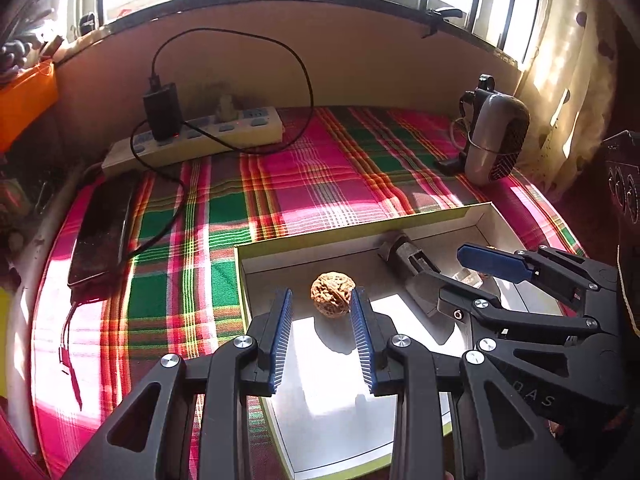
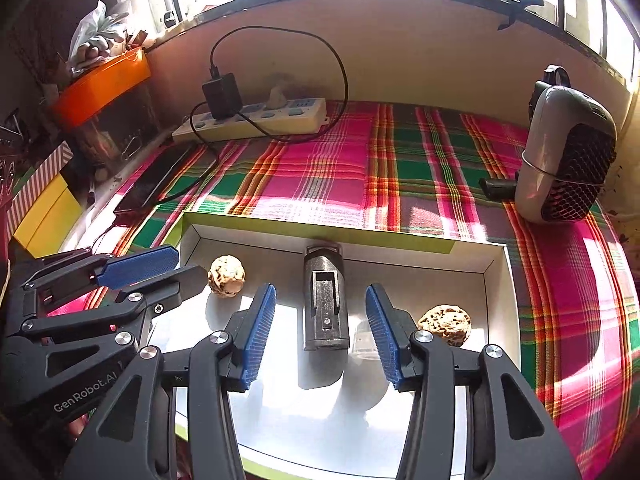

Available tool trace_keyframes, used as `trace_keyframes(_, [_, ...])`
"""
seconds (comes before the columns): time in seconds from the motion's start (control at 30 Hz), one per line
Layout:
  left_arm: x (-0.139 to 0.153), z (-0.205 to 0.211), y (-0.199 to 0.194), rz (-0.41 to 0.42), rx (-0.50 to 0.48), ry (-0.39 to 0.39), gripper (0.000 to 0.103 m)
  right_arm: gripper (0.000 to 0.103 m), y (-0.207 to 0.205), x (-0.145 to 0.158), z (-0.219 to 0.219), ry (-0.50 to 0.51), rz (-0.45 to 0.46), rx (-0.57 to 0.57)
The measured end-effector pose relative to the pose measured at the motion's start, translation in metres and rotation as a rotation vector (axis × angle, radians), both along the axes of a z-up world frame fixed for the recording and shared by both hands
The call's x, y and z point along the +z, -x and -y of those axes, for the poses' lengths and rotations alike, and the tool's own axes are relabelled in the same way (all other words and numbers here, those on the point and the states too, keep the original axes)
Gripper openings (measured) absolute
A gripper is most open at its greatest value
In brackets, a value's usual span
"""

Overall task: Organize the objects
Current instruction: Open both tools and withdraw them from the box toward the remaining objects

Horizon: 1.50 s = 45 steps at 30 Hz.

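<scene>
Box [image 2: 496, 280]: white tray with green rim, on the plaid cloth [image 2: 320, 172]; holds 2 walnuts, 1 dark metal cylinder, 1 small clear block.
Left walnut [image 1: 333, 292]: near the box's far-left corner; likely light, hard, rough, prone to roll; best pinched across its widest part.
Right walnut [image 2: 444, 324]: by the box's right wall, just outside the right tongs; likely handles the same.
Cylinder [image 2: 325, 300]: lies lengthwise mid-box; looks heavy, stiff, smooth; grip across its body near the middle.
Clear block [image 2: 366, 340]: just right of the cylinder; small, probably slippery.
Left gripper [image 1: 322, 302]: tilted down over the box; tongs partly apart, holding nothing, walnut just ahead between the tips.
Right gripper [image 2: 321, 300]: tilted down; tongs wide, astride the cylinder, pads clear of it.
</scene>
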<state>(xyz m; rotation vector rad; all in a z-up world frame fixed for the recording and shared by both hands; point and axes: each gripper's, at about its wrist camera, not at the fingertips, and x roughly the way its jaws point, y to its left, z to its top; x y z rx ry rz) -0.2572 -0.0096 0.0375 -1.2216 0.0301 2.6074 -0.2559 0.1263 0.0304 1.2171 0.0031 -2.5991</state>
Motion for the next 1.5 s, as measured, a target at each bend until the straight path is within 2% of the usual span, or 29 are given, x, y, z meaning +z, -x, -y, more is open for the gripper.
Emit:
trace_keyframes(0.57, [0.023, 0.008, -0.07, -0.092, 0.047, 0.016, 0.028, 0.049, -0.061, 0.024, -0.008, 0.016, -0.063, -0.031])
trace_keyframes(0.73, [0.027, 0.005, -0.092, -0.121, 0.046, 0.056, 0.028, 0.049, -0.082, 0.023, -0.015, 0.02, -0.066, -0.034])
trace_keyframes(1.13, [0.017, 0.025, -0.135, -0.098, 0.049, -0.031, 0.028, 0.049, -0.133, 0.023, -0.046, -0.04, -0.119, -0.058])
trace_keyframes(1.4, [-0.003, 0.031, -0.151, -0.049, -0.013, -0.111, 0.032, 0.05, -0.157, 0.02, -0.07, -0.016, -0.115, -0.092])
trace_keyframes(1.5, [-0.01, 0.028, -0.153, -0.04, -0.037, -0.111, 0.033, 0.057, -0.163, 0.018, -0.08, -0.006, -0.113, -0.107])
